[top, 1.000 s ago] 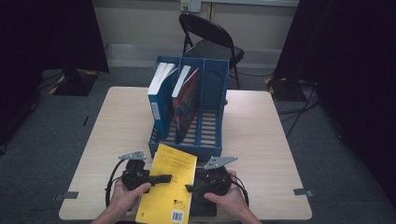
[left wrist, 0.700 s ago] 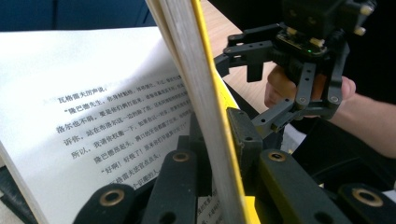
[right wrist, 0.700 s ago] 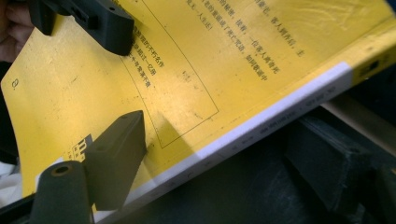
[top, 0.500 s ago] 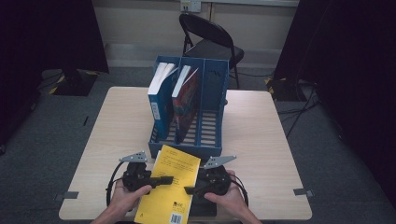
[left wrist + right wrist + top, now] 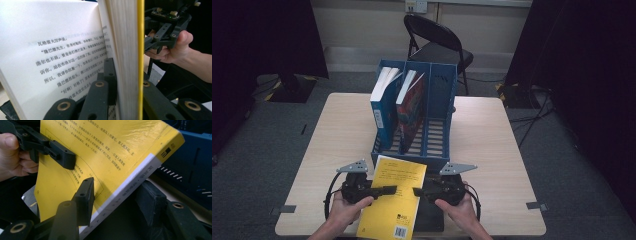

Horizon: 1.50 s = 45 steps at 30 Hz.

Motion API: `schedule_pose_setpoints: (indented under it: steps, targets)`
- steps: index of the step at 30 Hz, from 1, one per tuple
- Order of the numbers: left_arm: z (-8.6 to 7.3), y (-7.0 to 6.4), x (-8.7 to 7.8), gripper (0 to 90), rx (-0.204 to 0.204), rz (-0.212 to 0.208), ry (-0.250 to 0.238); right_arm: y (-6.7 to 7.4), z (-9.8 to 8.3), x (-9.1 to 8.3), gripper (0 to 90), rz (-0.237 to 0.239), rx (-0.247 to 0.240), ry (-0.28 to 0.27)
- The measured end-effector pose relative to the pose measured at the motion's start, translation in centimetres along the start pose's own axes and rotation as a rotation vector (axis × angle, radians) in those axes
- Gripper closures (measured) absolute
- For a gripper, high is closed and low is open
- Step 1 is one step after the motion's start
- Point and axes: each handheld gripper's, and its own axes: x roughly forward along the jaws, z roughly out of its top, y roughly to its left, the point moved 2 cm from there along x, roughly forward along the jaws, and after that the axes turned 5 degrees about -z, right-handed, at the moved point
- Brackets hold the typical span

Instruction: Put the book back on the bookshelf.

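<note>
A yellow paperback [image 5: 394, 200] is held tilted over the table's near edge, between my two grippers. My left gripper [image 5: 387, 190] is shut on its left side. In the left gripper view, one jaw lies on a printed page [image 5: 62, 50] inside the opened book and the other on the yellow cover [image 5: 140, 50]. My right gripper [image 5: 417, 191] reaches in from the right, and its jaws have just been closing. In the right gripper view, the book's spine [image 5: 135, 182] sits between the jaws of the right gripper [image 5: 116, 187]. One pad lies against the cover, and a dark gap separates the other from the book.
A blue three-slot file rack [image 5: 439, 95] stands mid-table just beyond the book. It holds a blue book [image 5: 382, 115] in its left slot and a red one [image 5: 412, 112] in the middle. A black mat [image 5: 432, 220] lies under my hands. A folding chair [image 5: 437, 45] stands behind the table.
Both hands and the yellow book stay about where they were. The right gripper's jaws look drawn in closer around the book's right edge.
</note>
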Motion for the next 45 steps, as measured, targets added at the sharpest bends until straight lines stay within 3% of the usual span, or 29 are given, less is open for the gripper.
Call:
schedule_pose_setpoints:
  steps: [5,8,13,17,20,23,36,40,43,45]
  targets:
    - [0.4,-0.2,-0.2,85.0,0.009,-0.005,-0.009,0.0,0.4,-0.4,54.1,0.011,0.012,-0.014]
    - [1.4,-0.7,-0.4,85.0,0.035,-0.006,-0.024,0.1,1.4,-1.2,58.3,0.011,0.014,-0.055]
    - [1.8,-0.6,-0.5,85.0,0.033,-0.007,-0.039,0.0,2.1,-1.8,61.1,0.019,0.030,-0.082]
    - [2.0,-0.3,-0.8,84.6,0.018,0.001,-0.054,0.3,2.8,-1.9,62.2,0.016,0.011,-0.084]
    - [2.4,-0.1,-0.9,84.4,0.011,0.005,-0.081,0.7,4.1,-2.3,64.1,-0.001,-0.042,-0.088]
    - [2.6,0.0,-0.8,84.4,0.009,0.003,-0.094,0.9,4.5,-2.5,65.2,-0.009,-0.054,-0.096]
    - [5.0,-1.5,-0.7,85.1,0.098,-0.003,-0.136,1.2,6.3,-5.0,74.6,-0.025,-0.067,-0.201]
    - [5.4,-2.2,-0.7,84.0,0.127,-0.037,-0.159,1.8,7.0,-6.3,76.3,-0.039,-0.136,-0.216]
    - [5.0,-2.6,-0.4,82.5,0.184,0.009,-0.128,2.3,6.7,-6.6,76.6,-0.061,-0.189,-0.223]
    - [4.7,-2.5,-0.3,82.5,0.170,-0.009,-0.138,2.3,6.5,-6.6,76.6,-0.062,-0.194,-0.226]
